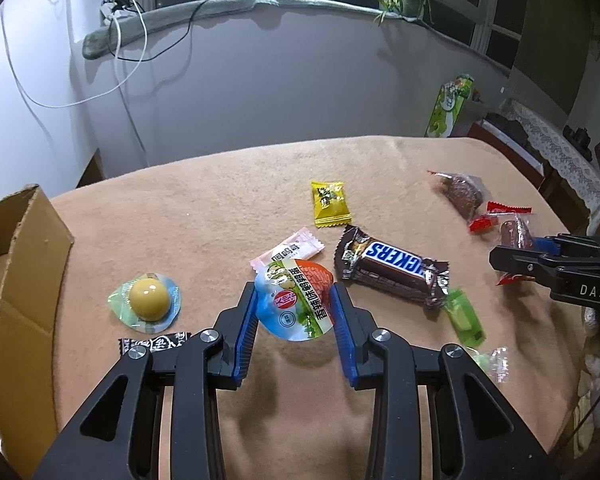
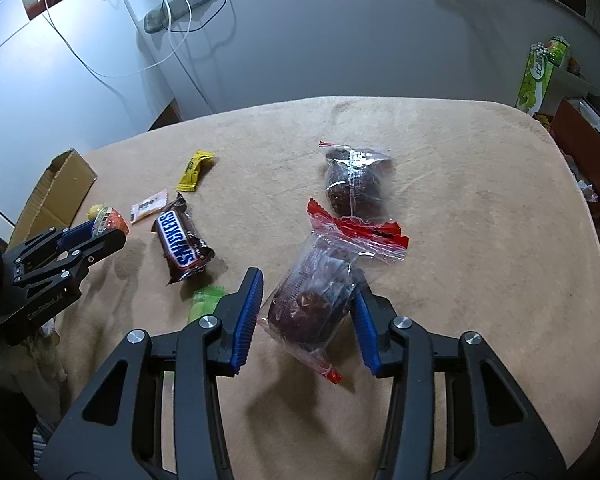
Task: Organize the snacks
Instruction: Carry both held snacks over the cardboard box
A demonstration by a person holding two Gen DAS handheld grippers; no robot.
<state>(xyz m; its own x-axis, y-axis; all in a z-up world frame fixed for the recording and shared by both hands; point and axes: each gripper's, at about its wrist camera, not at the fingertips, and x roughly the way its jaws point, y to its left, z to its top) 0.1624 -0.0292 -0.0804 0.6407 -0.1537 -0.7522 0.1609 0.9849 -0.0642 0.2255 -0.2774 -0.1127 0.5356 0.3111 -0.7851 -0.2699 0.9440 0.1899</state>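
Tan blanket [image 1: 260, 184], Snickers bar [image 1: 394, 266] lying diagonally

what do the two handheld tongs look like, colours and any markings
Both are matte black plastic frames with cut-out triangular arms and round silver screw heads at the pivots. The left tongs and right tongs each carry ribbed blue pads on the inner faces. White lettering reading DAS shows on the right tool's side. No sleeves or cables visible.

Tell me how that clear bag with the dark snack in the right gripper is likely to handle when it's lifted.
The clear bag looks like thin crinkly film, so its loose ends will probably flop and sag. The right gripper squeezes the dark lump, which seems firm enough to hold. The glossy plastic may slip or twist a little.
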